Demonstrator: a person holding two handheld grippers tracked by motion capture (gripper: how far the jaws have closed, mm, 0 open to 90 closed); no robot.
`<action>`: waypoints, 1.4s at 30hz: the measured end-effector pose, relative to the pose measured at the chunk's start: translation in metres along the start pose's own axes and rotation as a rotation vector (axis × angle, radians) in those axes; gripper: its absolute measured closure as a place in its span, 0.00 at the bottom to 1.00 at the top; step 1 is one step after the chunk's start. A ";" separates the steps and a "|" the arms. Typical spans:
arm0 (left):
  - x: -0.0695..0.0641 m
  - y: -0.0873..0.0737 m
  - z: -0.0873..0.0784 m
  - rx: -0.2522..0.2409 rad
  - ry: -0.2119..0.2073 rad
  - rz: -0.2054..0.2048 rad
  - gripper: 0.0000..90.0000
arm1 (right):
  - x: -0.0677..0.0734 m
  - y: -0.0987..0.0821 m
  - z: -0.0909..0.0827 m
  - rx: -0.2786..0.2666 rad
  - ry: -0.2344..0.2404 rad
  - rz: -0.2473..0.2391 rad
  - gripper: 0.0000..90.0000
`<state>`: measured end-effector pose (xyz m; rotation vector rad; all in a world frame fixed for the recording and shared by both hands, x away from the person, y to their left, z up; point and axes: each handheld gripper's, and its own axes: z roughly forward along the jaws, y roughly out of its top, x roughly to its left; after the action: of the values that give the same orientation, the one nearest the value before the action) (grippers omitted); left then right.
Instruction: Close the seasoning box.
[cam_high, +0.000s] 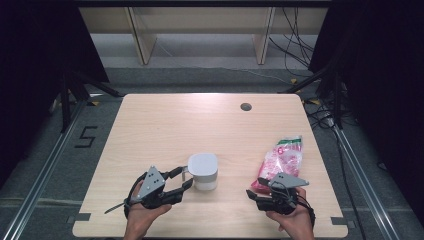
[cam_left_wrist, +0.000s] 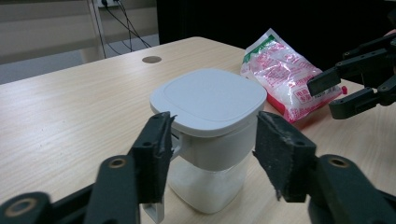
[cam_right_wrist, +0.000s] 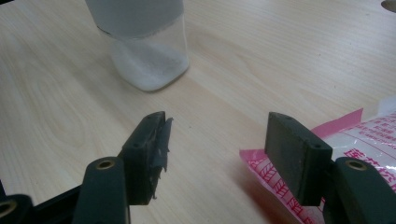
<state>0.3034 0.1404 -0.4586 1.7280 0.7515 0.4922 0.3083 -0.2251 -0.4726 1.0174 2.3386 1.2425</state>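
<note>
While the left gripper stands wide around the lidded container, pads clear, the right gripper waits wide beside the pink bag. Judged next: close on the bag's near edge.

Bright tabletop, dark surroundings (slightly soft focus)

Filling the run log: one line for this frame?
left gripper: open, fingers flank white-lidded jar | right gripper: open, at pink bag | table
</note>
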 end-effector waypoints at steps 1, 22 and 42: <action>-0.001 -0.001 0.000 -0.003 0.002 -0.003 0.46 | -0.001 0.000 0.001 -0.006 0.007 -0.011 0.44; -0.019 -0.011 0.002 0.043 -0.012 -0.013 0.32 | -0.002 -0.002 0.002 -0.006 0.007 -0.027 0.44; -0.036 -0.028 0.008 0.086 -0.009 0.021 0.28 | 0.006 0.000 0.004 0.019 0.024 -0.042 0.44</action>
<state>0.2768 0.1135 -0.4854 1.8181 0.7589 0.4721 0.3065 -0.2188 -0.4747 0.9596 2.3817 1.2256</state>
